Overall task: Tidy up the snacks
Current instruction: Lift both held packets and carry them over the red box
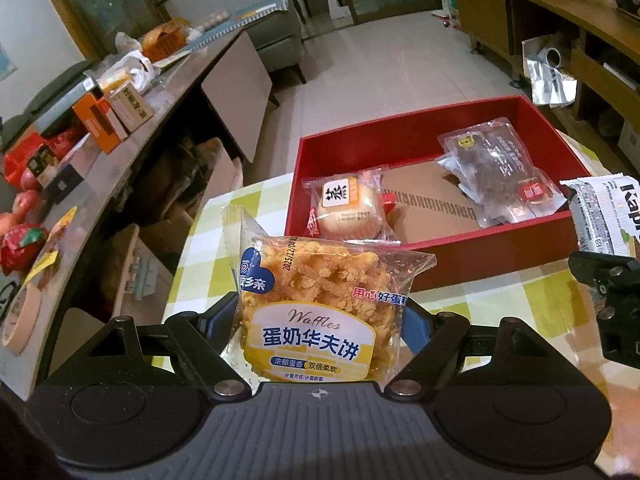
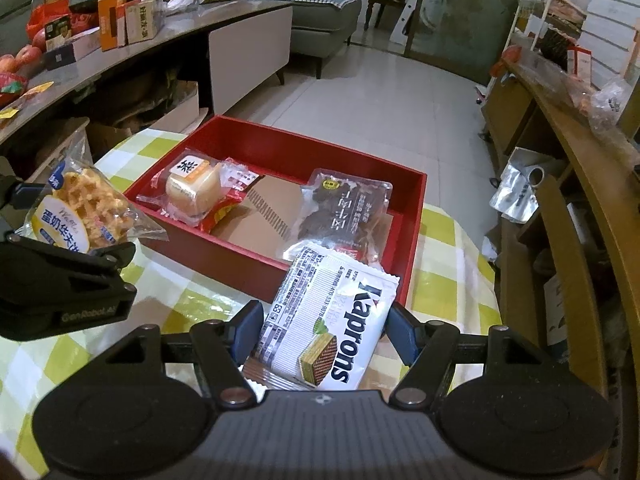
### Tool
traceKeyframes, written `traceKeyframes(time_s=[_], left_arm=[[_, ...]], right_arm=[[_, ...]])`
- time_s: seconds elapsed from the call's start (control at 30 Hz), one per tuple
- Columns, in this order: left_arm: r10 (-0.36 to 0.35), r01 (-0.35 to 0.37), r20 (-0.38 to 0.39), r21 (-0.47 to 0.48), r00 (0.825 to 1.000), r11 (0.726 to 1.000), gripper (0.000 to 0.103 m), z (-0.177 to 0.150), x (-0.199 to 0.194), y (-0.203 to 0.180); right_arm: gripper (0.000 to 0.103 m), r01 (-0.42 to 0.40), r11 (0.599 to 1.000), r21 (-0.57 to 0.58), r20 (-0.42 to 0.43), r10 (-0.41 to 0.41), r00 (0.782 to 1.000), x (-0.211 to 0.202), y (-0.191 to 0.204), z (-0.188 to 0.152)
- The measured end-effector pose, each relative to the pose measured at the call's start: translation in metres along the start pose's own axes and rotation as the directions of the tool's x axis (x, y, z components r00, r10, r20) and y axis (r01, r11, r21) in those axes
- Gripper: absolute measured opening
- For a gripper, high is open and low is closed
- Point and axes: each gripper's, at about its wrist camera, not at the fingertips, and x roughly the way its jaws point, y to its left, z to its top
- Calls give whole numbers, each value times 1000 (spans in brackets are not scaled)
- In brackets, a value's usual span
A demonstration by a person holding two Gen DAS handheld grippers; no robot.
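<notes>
My left gripper (image 1: 318,320) is shut on a yellow waffle packet (image 1: 316,304) and holds it above the checked tablecloth, just short of the red box (image 1: 400,140). My right gripper (image 2: 322,328) is shut on a white Kaprons wafer packet (image 2: 328,320) at the box's near right corner. The red box (image 2: 280,144) holds a round cake in clear wrap (image 1: 348,208), also in the right wrist view (image 2: 192,188), and a dark snack packet (image 1: 496,172), also there (image 2: 336,212). The waffle packet (image 2: 84,212) and left gripper (image 2: 72,240) show at the right view's left edge.
The box sits on a table with a green and white checked cloth (image 2: 168,300). A long grey counter (image 1: 120,148) on the left carries boxes, bags and apples. A wooden shelf unit (image 2: 568,160) runs along the right. Tiled floor lies beyond the table.
</notes>
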Motion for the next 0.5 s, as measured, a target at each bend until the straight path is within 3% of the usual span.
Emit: traceKeyframes(time_s=[0.5], left_arm=[[-8, 9, 31, -61, 999, 998, 85, 22, -1, 9]], right_arm=[[76, -5, 1000, 26, 40, 4, 999, -1, -3, 17]])
